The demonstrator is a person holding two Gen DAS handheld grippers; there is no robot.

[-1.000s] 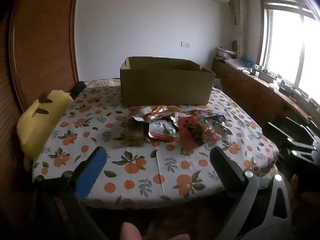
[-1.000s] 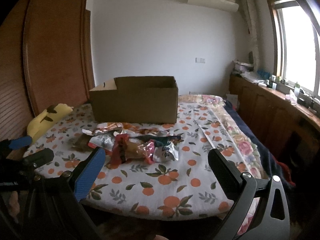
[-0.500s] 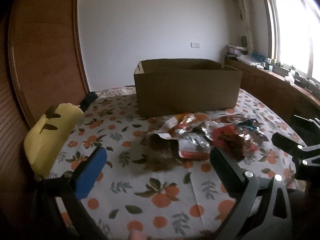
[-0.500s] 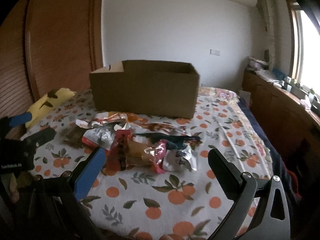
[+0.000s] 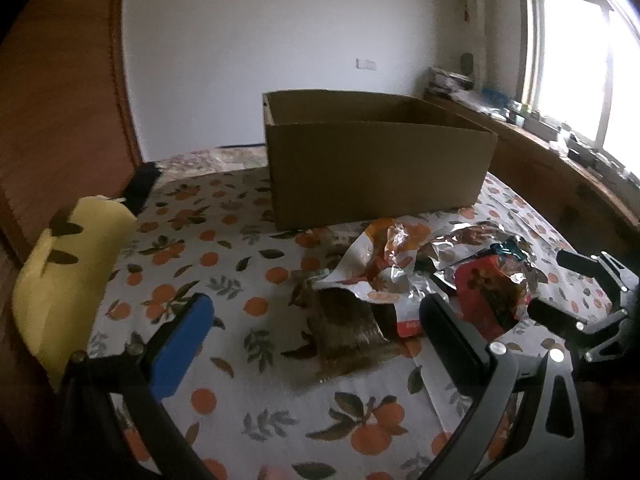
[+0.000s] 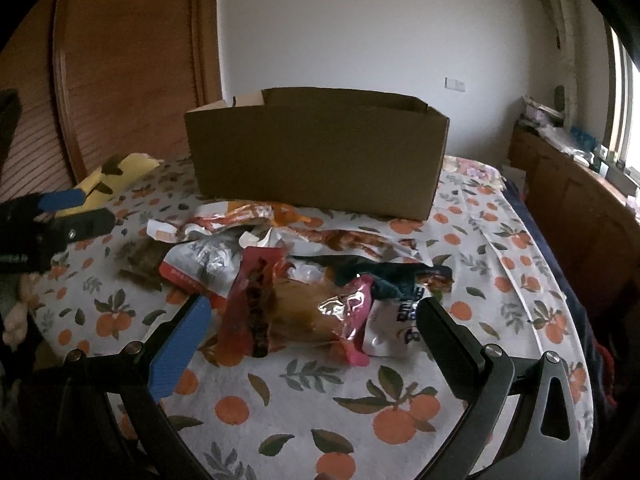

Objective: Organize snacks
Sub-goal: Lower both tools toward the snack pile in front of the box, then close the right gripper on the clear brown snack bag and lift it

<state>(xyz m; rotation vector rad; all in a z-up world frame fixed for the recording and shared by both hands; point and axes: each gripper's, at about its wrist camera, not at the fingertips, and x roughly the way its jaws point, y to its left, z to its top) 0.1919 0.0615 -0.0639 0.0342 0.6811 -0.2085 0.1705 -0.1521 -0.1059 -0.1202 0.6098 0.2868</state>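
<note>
Right wrist view shows my right tool (image 6: pixel 310 328) spread wide and empty over the snack packets (image 6: pixel 296 272) heaped just before the cardboard box (image 6: pixel 316 152) on the bed (image 6: pixel 400 420), my left tool (image 5: pixel 316 332) equally wide.

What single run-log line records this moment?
left gripper: open, over brown packet | right gripper: open, over red packet | cardboard box: behind pile

Bedcover (image 5: pixel 224 248): you had a white cloth printed with oranges and leaves under everything.
Yellow plush (image 5: pixel 60 276): it lay at your left edge of the bed.
Wooden wardrobe (image 6: pixel 132 64): it stood behind the plush.
Window (image 5: pixel 576 48): it glared brightly on your right.
</note>
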